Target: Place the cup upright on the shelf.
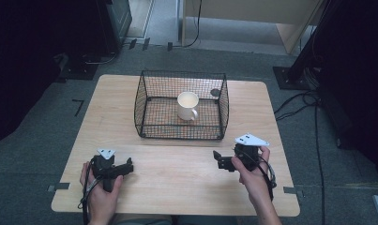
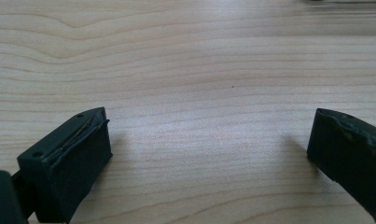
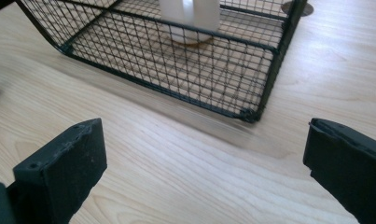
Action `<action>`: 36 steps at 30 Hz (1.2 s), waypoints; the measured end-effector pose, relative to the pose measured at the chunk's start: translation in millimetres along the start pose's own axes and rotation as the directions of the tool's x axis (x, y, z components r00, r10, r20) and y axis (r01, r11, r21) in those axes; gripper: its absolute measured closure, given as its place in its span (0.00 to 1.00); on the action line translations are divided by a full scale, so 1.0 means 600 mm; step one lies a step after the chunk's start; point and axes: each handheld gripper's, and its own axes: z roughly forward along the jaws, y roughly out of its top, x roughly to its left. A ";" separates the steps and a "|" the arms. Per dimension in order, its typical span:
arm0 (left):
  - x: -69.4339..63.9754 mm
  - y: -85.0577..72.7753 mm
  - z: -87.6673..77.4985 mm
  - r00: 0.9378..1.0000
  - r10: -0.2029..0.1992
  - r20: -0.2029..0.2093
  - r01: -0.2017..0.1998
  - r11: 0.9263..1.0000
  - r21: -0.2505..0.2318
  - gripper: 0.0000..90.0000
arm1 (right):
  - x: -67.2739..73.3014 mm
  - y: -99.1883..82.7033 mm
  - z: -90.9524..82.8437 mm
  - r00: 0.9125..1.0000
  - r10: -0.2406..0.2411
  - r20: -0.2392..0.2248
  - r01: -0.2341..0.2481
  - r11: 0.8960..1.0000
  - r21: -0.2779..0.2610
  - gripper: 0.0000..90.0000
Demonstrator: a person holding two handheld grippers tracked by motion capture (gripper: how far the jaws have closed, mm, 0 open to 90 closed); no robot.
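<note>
A black wire basket (image 1: 151,132) stands at the middle of the wooden table (image 1: 177,173), toward its far side. A white mug (image 1: 187,106) stands upright inside it, handle toward the near right. My left gripper (image 1: 129,167) rests near the table's front left, held in a hand, jaws wide apart and nothing between them. My right gripper (image 1: 216,158) is held at the front right, also open and empty. In the right gripper view the basket's near corner (image 3: 249,115) lies just ahead and the mug (image 3: 189,18) shows behind the mesh.
A small dark round mark (image 1: 215,93) lies on the table behind the basket's right side. Grey carpet surrounds the table, with cables (image 1: 297,105) and a black stand base (image 1: 290,77) at the right. A wooden cabinet (image 1: 252,14) stands at the back.
</note>
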 end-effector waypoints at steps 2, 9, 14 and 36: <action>0.000 0.000 0.000 1.000 0.000 0.000 0.000 1.000 0.000 0.00 | -0.005 -0.009 -0.001 1.000 0.006 0.010 -0.006 1.000 0.004 0.00; 0.000 0.000 0.000 1.000 0.000 0.000 0.000 1.000 0.000 0.00 | -0.032 -0.039 -0.003 0.998 0.038 0.044 -0.039 0.999 0.011 0.00; 0.000 0.000 0.000 1.000 0.000 0.000 0.000 1.000 0.000 0.00 | -0.051 -0.063 -0.003 0.996 0.063 0.067 -0.064 0.998 0.021 0.00; 0.000 0.000 0.000 1.000 0.000 0.000 0.000 1.000 0.000 0.00 | -0.122 -0.142 -0.022 0.977 0.121 0.174 -0.130 0.990 0.044 0.00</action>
